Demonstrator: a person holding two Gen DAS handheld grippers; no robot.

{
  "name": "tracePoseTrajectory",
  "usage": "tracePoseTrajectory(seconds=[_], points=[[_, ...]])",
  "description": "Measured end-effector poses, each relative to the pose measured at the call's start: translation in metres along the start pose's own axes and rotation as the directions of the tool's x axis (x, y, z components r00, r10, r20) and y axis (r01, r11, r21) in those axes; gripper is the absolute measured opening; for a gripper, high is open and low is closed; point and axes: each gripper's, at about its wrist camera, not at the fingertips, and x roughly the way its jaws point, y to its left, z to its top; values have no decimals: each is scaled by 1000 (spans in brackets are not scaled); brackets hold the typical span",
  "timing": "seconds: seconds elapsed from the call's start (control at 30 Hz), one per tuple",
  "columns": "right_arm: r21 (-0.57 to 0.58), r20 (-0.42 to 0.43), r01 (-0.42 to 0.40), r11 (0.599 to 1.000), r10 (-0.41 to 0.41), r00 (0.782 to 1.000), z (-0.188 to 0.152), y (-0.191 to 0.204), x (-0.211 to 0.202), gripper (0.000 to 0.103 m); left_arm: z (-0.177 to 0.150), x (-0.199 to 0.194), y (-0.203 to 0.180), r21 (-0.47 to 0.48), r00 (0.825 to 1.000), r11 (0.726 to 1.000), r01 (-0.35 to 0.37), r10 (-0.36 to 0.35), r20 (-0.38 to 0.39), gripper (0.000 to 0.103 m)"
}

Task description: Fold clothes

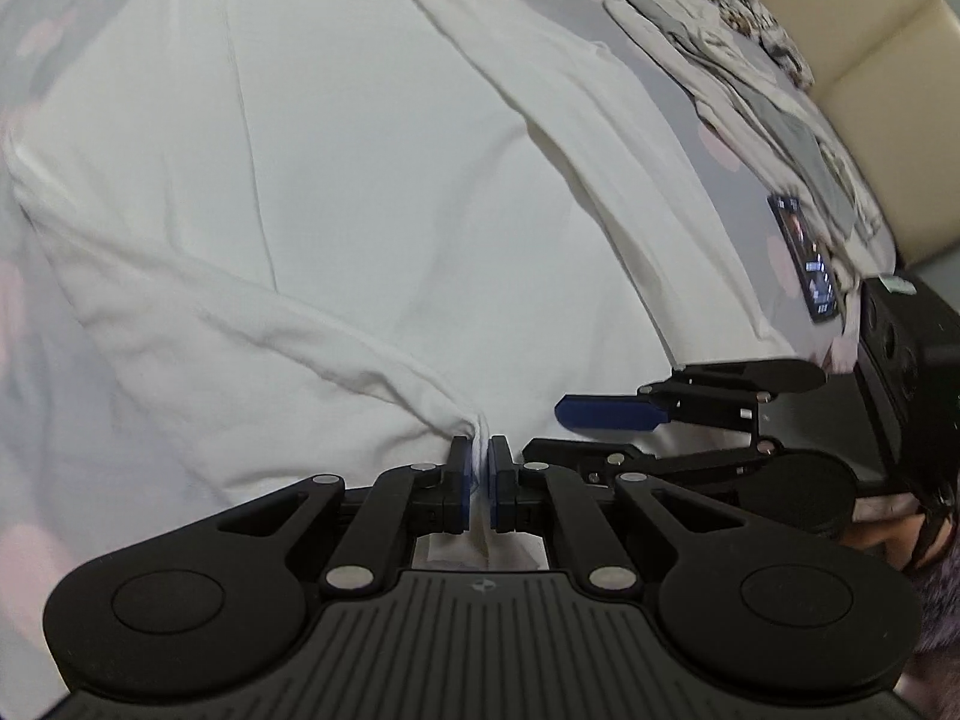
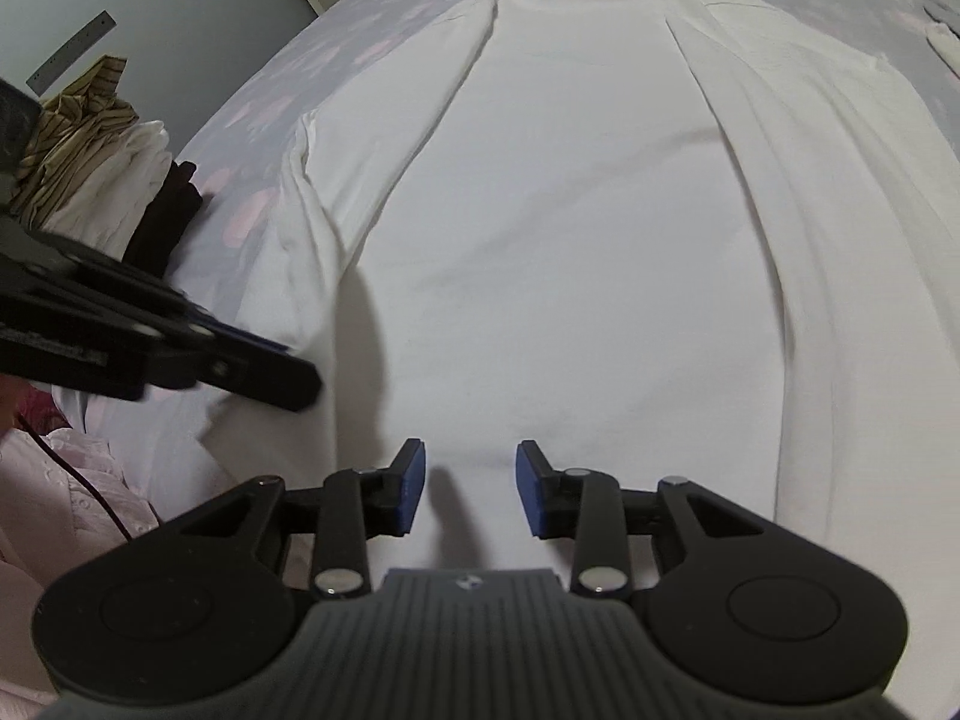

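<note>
The left gripper (image 1: pixel 479 471) has its blue pads pressed together on a pinch of the white shirt's (image 1: pixel 336 180) near hem, the cloth bunching up between them and a ridge of fabric running away to the left. Just to its right, the right gripper (image 2: pixel 471 483) hovers low over the same hem with its fingers spread apart and nothing between them; in the left wrist view one of its blue pads (image 1: pixel 606 411) shows edge-on.

The shirt lies flat on a pale grey bedsheet (image 2: pixel 336 54) with faint pink blotches, its collar end far away and its hem near. Both sides look folded inward, leaving long creases running from near to far.

On the far right of the bed sits a pile of beige and grey clothes (image 1: pixel 750 72), with a lit phone (image 1: pixel 804 258) lying nearer beside it. A cream padded headboard (image 1: pixel 852 42) rises behind the pile. On the left edge of the bed, the right wrist view shows a stack of folded garments (image 2: pixel 114 168): striped on top, then white, then black.
</note>
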Motion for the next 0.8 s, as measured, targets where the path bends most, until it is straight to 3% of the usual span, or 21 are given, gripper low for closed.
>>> tracePoseTrajectory(seconds=[0.13, 0.3, 0.47, 0.5, 0.63, 0.8], points=[[-12, 3, -5, 1000, 5, 1000, 1, 1, 2, 38, 1, 7, 7, -36, 999, 999, 32, -32, 3, 5], [9, 18, -14, 1000, 13, 1000, 2, -1, 0, 39, -3, -1, 10, -54, 993, 991, 121, -120, 19, 25], [11, 53, 29, 1000, -30, 998, 3, -3, -7, 42, -13, -8, 0, -29, 985, 985, 171, -171, 21, 34], [16, 58, 32, 999, -33, 998, 3, -5, -9, 42, -16, -10, -3, -20, 984, 984, 176, -175, 23, 39], [37, 75, 30, 999, -32, 997, 6, -7, -14, 43, -32, -19, -15, 17, 983, 983, 182, -183, 25, 41], [32, 95, -10, 999, 7, 995, 8, 0, -22, 44, -56, -28, -22, 43, 993, 992, 116, -118, 28, 42]])
